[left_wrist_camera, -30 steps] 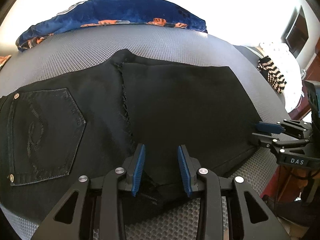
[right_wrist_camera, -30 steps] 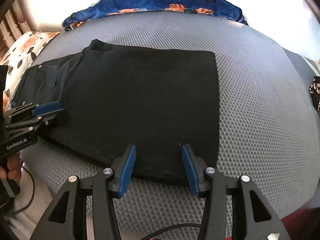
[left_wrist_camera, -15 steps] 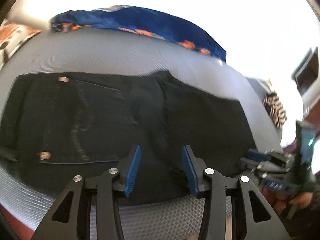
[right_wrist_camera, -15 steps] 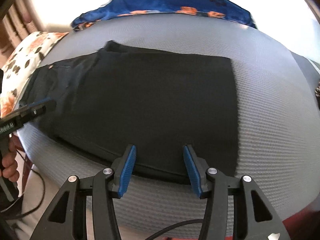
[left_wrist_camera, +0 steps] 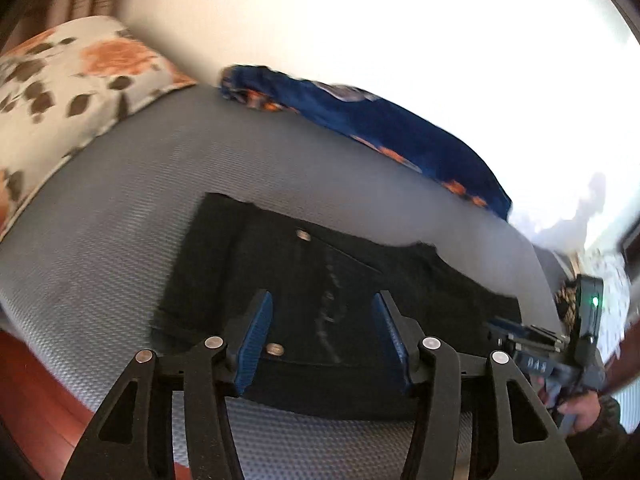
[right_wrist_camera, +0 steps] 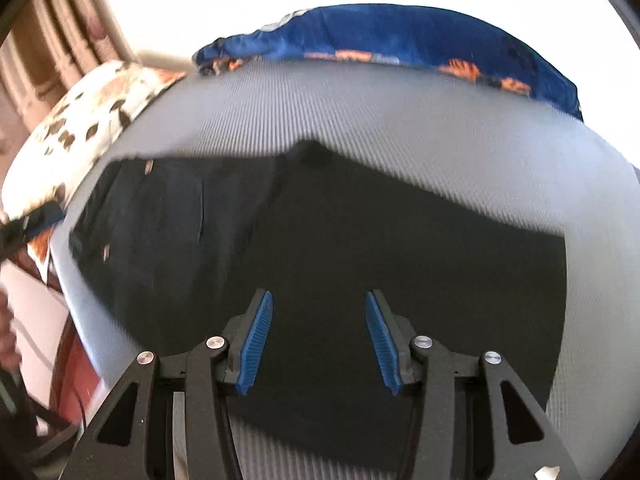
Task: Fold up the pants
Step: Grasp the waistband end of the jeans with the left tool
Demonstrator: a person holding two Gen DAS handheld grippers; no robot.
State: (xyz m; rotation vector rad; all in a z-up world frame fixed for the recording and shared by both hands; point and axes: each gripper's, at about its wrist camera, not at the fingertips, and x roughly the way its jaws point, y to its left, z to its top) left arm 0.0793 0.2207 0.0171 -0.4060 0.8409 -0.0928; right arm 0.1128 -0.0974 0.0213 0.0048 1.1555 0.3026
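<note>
Black pants [left_wrist_camera: 332,280] lie folded flat on the grey mattress [left_wrist_camera: 132,208], the back pocket and waistband end at the left. My left gripper [left_wrist_camera: 322,308] hovers over the pocket area near the mattress's front edge. Its jaws are opening and nothing is between the blue pads [left_wrist_camera: 256,332]. In the right wrist view the pants [right_wrist_camera: 360,240] fill the middle. My right gripper [right_wrist_camera: 319,308] stands open above the folded leg part, holding nothing. Each gripper also shows in the other's view: the right gripper [left_wrist_camera: 524,332] in a hand at the far right, the left gripper [right_wrist_camera: 28,224] at the far left.
A blue blanket with orange flowers [left_wrist_camera: 400,132] lies bunched along the mattress's far side. A white floral pillow [left_wrist_camera: 80,76] sits at the left end. A striped item [left_wrist_camera: 564,300] shows past the right end. Red-brown floor or frame [left_wrist_camera: 32,380] runs below the front edge.
My left gripper has swung left along the pants, from the middle fold to the pocket end, and its jaws have widened. The right gripper has also shifted left and now sits further over the cloth.
</note>
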